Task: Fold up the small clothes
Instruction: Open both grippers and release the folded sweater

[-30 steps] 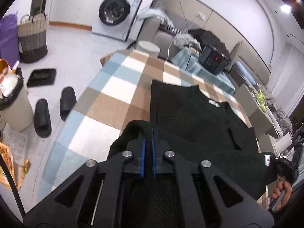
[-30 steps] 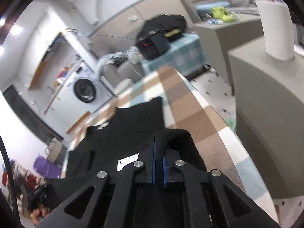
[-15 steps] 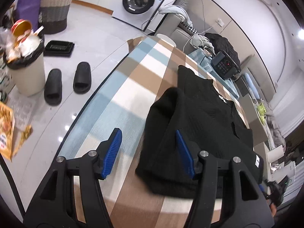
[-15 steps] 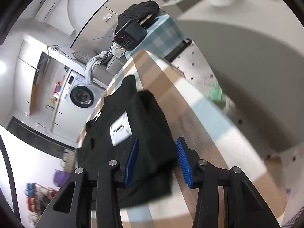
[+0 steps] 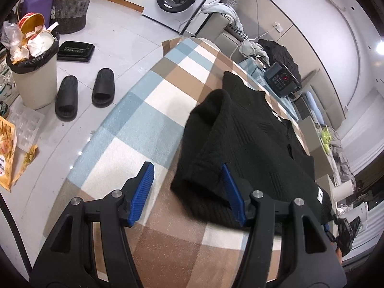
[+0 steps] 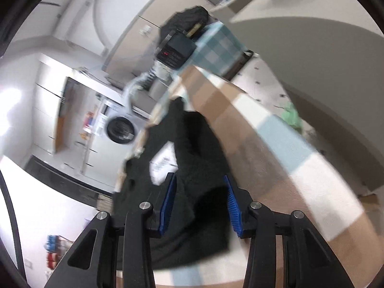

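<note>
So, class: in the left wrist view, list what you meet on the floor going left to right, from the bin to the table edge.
Bin → left slipper → right slipper → table.

- Left tongs (image 5: 187, 192): jaws wide apart; bare checked surface (image 5: 134, 129) lies between and left of them, open to the near-left edge.
- Black garment (image 5: 244, 139) fills the surface's right and far part, and its near-left corner sits just inside the right pad.
- Right tongs (image 6: 200, 204): jaws apart over the garment (image 6: 199, 168); bare surface (image 6: 276, 168) to their right.
- Floor left of the surface carries slippers (image 5: 84, 93) and a bin (image 5: 33, 76).
</note>
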Motion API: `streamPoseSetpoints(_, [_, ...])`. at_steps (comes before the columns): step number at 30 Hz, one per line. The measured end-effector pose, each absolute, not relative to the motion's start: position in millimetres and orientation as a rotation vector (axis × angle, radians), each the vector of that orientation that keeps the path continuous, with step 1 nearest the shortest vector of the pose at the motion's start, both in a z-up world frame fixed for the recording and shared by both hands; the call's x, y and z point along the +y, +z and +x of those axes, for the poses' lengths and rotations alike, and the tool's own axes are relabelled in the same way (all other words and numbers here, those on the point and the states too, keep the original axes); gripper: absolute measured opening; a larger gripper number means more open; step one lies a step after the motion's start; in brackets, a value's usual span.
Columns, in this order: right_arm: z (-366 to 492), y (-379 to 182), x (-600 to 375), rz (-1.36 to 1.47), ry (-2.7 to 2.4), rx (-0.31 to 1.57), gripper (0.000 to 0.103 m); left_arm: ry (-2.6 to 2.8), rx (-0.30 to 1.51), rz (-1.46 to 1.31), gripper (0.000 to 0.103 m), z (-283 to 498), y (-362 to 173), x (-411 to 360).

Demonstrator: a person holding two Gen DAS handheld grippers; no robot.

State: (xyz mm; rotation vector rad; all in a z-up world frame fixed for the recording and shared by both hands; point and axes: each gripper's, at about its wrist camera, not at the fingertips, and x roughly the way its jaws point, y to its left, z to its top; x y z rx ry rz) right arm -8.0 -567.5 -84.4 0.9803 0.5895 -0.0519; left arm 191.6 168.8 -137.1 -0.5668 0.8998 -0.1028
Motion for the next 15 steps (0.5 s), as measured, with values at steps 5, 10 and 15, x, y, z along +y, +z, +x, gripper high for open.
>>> streamPoseSetpoints(5, [-10,-79,-565,0.922,-0.089,0.624,0.042,-0.116,0.920,-0.554,0.055,186,-140,163])
streamPoseSetpoints(10, [-18,-83,-567,0.910,-0.129,0.661,0.042,-0.127,0.904,-0.569,0.055,192,-144,158])
streamPoseSetpoints(15, [-21,-81,-570,0.869,-0.174,0.662,0.042,-0.139,0.837,-0.533,0.032,202,-130,150])
